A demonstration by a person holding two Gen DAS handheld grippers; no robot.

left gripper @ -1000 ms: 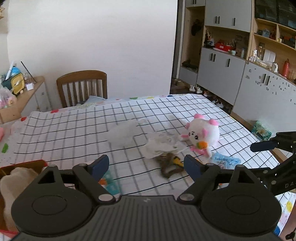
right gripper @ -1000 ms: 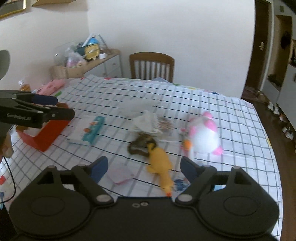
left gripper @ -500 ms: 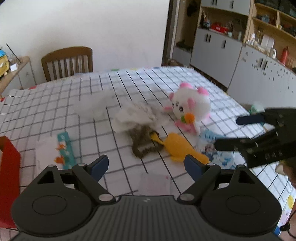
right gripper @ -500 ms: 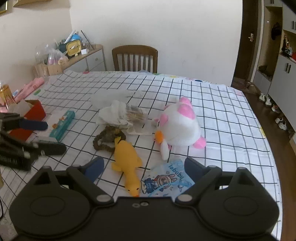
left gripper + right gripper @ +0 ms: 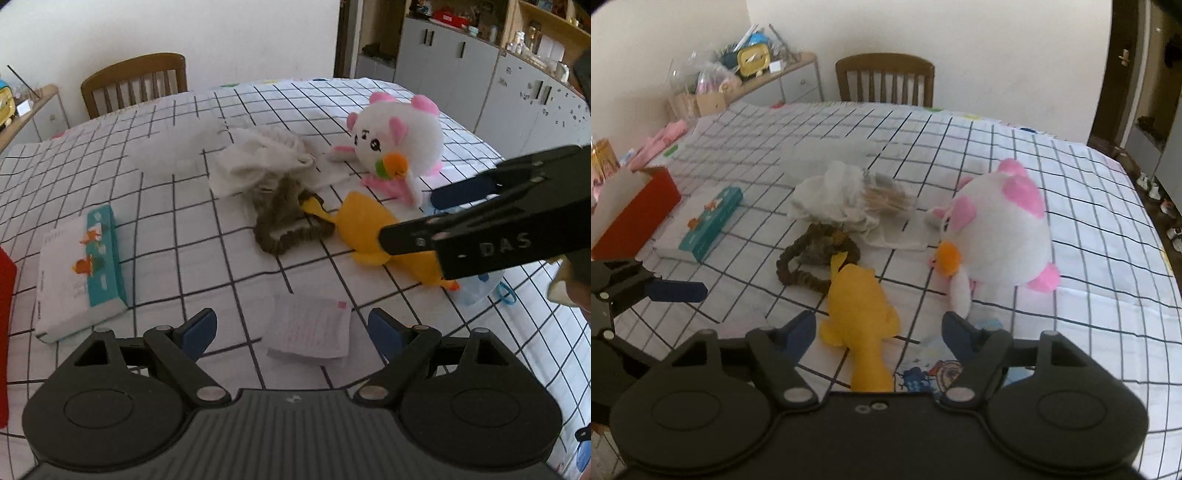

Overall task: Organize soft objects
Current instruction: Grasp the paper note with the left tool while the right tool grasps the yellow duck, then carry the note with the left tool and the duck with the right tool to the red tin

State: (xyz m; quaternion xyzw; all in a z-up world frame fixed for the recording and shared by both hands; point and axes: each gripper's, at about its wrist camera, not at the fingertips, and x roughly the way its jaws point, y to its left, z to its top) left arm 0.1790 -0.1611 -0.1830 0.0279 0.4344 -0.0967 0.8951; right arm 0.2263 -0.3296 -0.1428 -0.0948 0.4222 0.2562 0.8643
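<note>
Two grippers are low over the checked tablecloth [image 5: 258, 110], and both are spread wide with nothing in them; the left gripper [image 5: 291, 334] sits at the bottom middle of its view, just above a small white packet [image 5: 310, 332]; the right gripper [image 5: 879, 332] sits at the bottom middle of its own view, with the yellow rubber chicken [image 5: 860, 314] lying between its fingers but not pinched.

The soft things are all loose in the middle of the frame; the white and pink plush toy [image 5: 1001, 229] lies at the right; the crumpled white cloth [image 5: 834, 195] is in a heap up the middle; the brown scrunchie [image 5: 809, 258] touches the chicken's feet; a pale blue cartoon pouch [image 5: 931, 369] peeks out by the right gripper.

A teal and white tissue pack [image 5: 85, 266] lies at the left; a red box [image 5: 635, 210] stands at the far left edge.

I think the tidying has hardly begun; nothing looks put away yet; the chicken is likely first, and everything else is left.
</note>
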